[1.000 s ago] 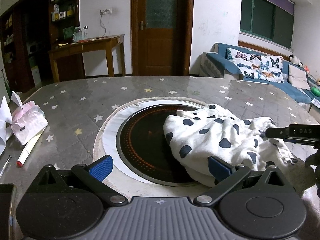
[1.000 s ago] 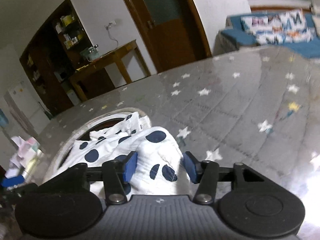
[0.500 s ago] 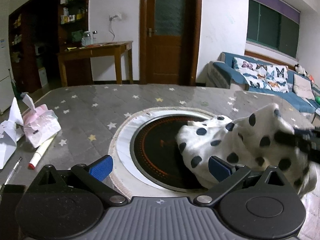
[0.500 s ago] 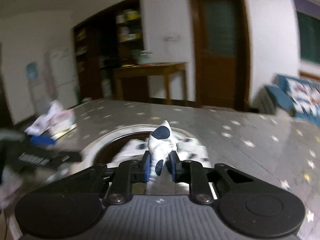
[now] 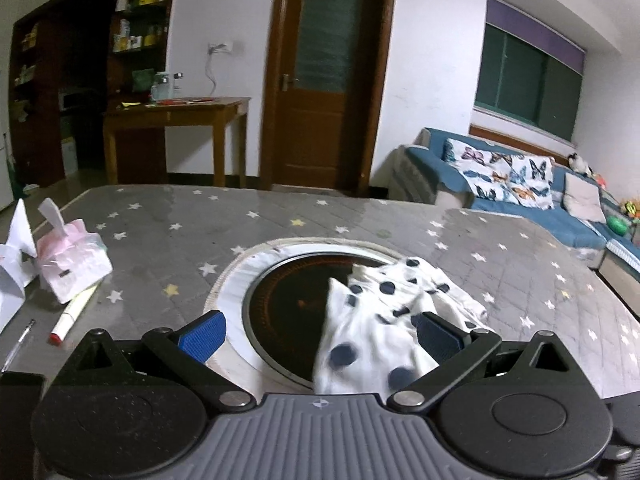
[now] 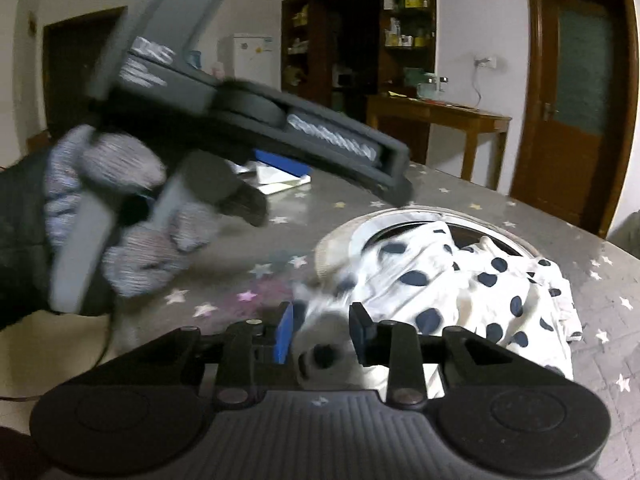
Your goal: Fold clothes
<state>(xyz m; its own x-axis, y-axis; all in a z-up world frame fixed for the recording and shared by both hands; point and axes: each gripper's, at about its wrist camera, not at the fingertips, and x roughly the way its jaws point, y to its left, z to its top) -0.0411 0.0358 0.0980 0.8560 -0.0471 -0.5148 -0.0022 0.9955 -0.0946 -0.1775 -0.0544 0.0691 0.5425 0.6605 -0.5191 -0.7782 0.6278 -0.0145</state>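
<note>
I found the polka-dot garment [image 5: 384,320] lying crumpled on the star-patterned table [image 5: 168,232], draped over the four o'clock portion of the round dark hob [image 5: 288,300] set into the tabletop, with its lower edge spilling past the pale ring toward me.

My left gripper [image 5: 320,334] stood with its blue pads spread wide; cloth lay between them, but neither pad pressed on it.

My right gripper [image 6: 320,336] had just been widening its jaws. A blurred bunch of the white fabric sat between the pads, and a visible gap remained on either side, so I recorded no grip. In the right wrist view the bulk of the garment [image 6: 472,288] lay at two o'clock from that gripper.

At ten o'clock in the same view, my gloved left hand [image 6: 116,232] gripped the handle of the other tool.

At nine o'clock on the table, seen from the left wrist, I noted a pink tissue pack [image 5: 72,264], a marker pen [image 5: 74,314] just beside it, and white folded paper [image 5: 14,264].
</note>
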